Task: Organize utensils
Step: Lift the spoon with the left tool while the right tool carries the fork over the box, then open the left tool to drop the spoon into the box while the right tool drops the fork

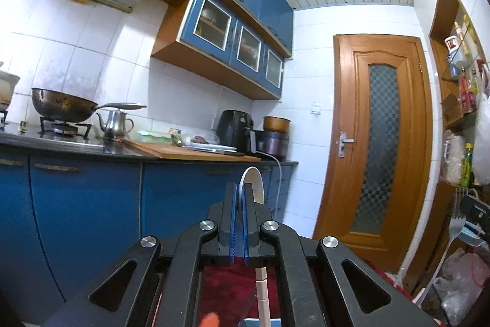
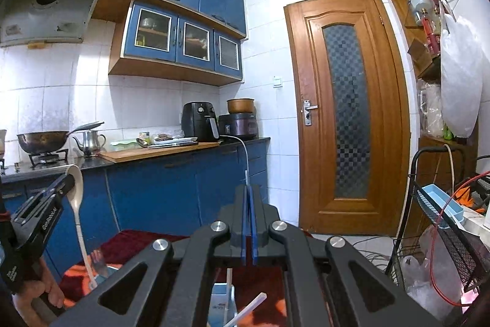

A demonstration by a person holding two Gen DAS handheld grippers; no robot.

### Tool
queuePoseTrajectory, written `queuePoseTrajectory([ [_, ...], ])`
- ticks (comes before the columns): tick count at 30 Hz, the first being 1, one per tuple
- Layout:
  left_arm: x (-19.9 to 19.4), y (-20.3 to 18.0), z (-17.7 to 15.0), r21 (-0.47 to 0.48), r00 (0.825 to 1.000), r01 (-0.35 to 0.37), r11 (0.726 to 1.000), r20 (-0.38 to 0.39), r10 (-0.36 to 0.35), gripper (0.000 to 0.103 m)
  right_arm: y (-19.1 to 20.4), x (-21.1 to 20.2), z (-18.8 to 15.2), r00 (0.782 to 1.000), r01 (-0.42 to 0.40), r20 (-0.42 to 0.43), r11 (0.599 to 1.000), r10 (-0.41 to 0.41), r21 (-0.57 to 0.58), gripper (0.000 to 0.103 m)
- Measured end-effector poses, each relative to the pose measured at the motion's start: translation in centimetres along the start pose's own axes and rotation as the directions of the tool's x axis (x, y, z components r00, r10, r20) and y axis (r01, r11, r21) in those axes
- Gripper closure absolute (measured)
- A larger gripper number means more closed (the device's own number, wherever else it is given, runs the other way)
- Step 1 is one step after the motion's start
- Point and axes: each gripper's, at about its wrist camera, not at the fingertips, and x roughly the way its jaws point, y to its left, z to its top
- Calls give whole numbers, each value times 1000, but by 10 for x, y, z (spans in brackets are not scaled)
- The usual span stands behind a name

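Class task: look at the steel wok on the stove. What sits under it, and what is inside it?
The wok rests on a black burner stand on the stovetop. A steel teapot stands to its right. The wok's inside cannot be seen: both views look at its outer wall from below rim level.

Spoon: cream-white plastic, oval bowl uppermost, long thin handle hanging down and slightly tilted; held in the air at the bowl's base, clear of any surface.

Fork: bright metal, tines up, upright, handle running down out of sight.

Straw-like white stick: thin, upright, clamped mid-length.
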Motion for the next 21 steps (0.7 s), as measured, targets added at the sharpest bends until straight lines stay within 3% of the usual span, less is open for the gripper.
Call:
queuePoseTrajectory([
  [5, 5, -1, -6, 5, 1000, -10, 1000, 10, 10, 100, 0, 11, -13, 1000, 8, -22, 1000, -8, -8, 99],
  [13, 9, -9, -21, 25, 1000, -17, 1000, 2, 17, 100, 1, 32, -34, 990, -44, -134, 999, 45, 9, 98],
  [21, 16, -14, -37, 34, 997, 23, 999, -80, -21, 100, 1, 42, -45, 976, -86, -197, 995, 94, 49, 98],
])
